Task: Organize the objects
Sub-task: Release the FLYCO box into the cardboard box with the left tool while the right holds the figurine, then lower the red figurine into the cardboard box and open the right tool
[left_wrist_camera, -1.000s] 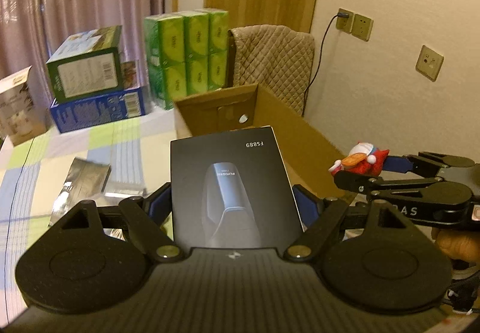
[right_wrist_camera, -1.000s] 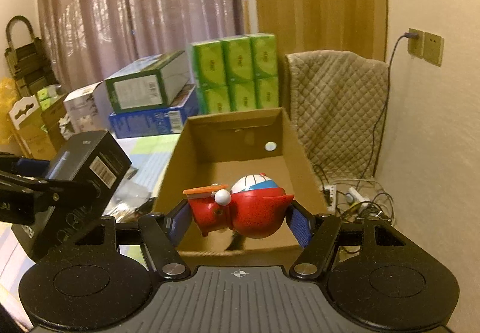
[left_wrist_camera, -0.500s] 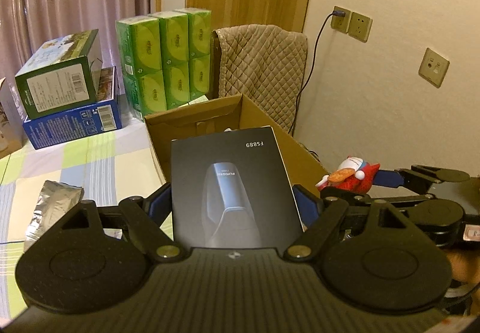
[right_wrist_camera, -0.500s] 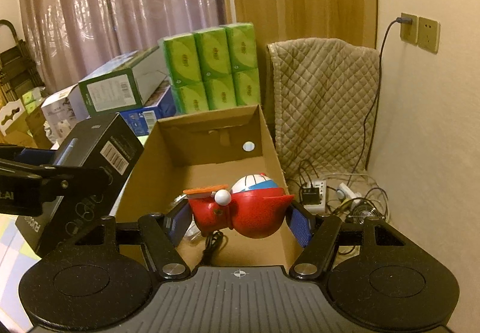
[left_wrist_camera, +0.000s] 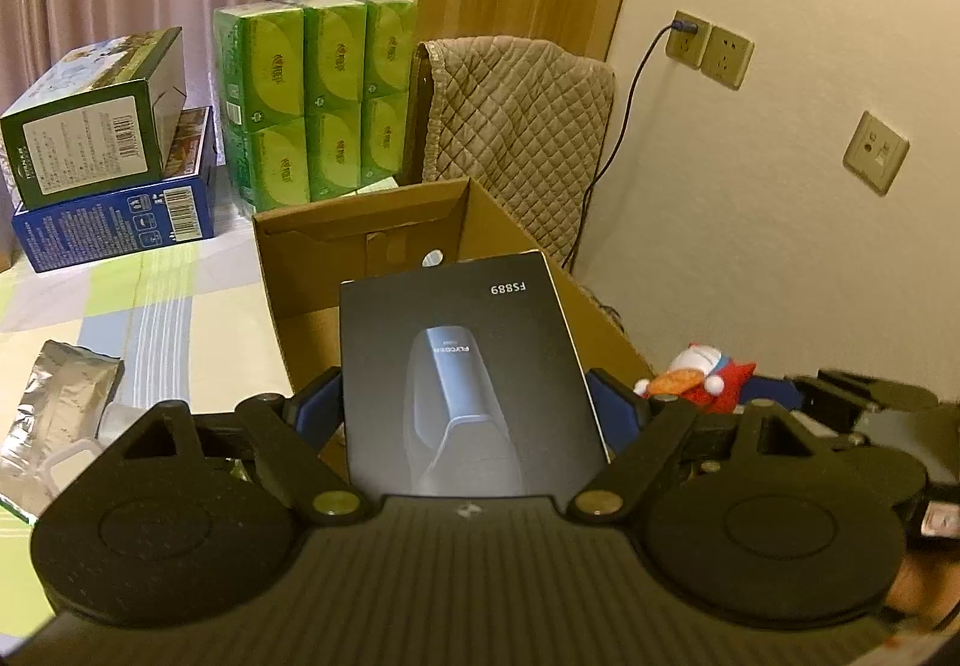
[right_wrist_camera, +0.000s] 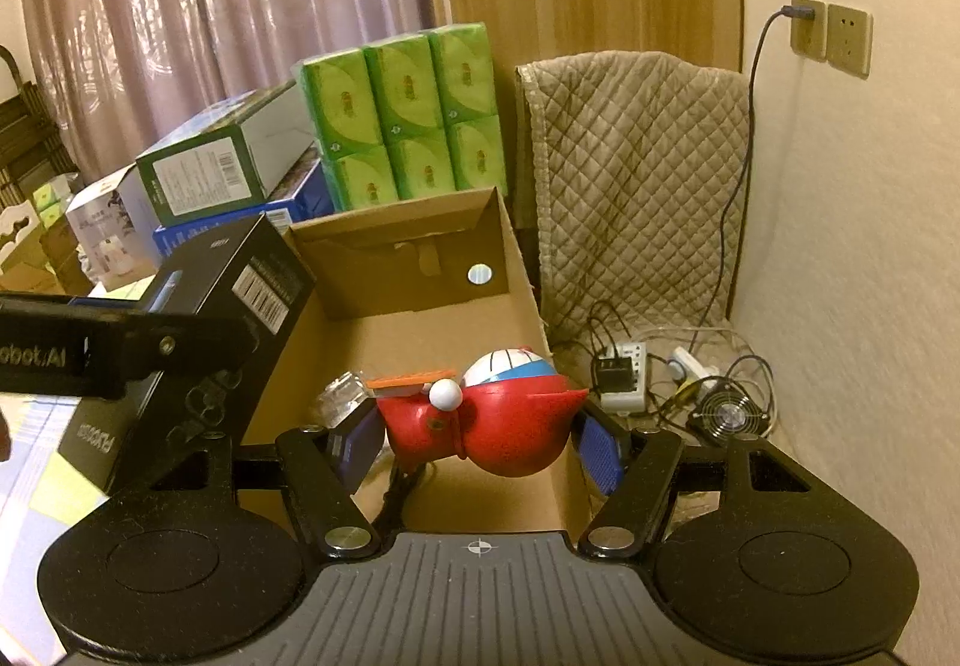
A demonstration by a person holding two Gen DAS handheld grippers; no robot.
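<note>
The left tongs [left_wrist_camera: 465,414] are clamping a flat black rectangular product box marked FS889 [left_wrist_camera: 462,372] between blue pads, holding it above the near left wall of the open brown cardboard carton [right_wrist_camera: 420,318]. The right tongs [right_wrist_camera: 480,441] are gripping a red-and-white round cartoon-cat toy with an orange propeller [right_wrist_camera: 486,426], hanging over the carton's near end. A clear crumpled plastic item [right_wrist_camera: 342,396] is lying on the carton's floor. A silver foil pouch [left_wrist_camera: 60,402] is resting on the striped cloth-covered counter [left_wrist_camera: 180,306], well left of the carton.
</note>
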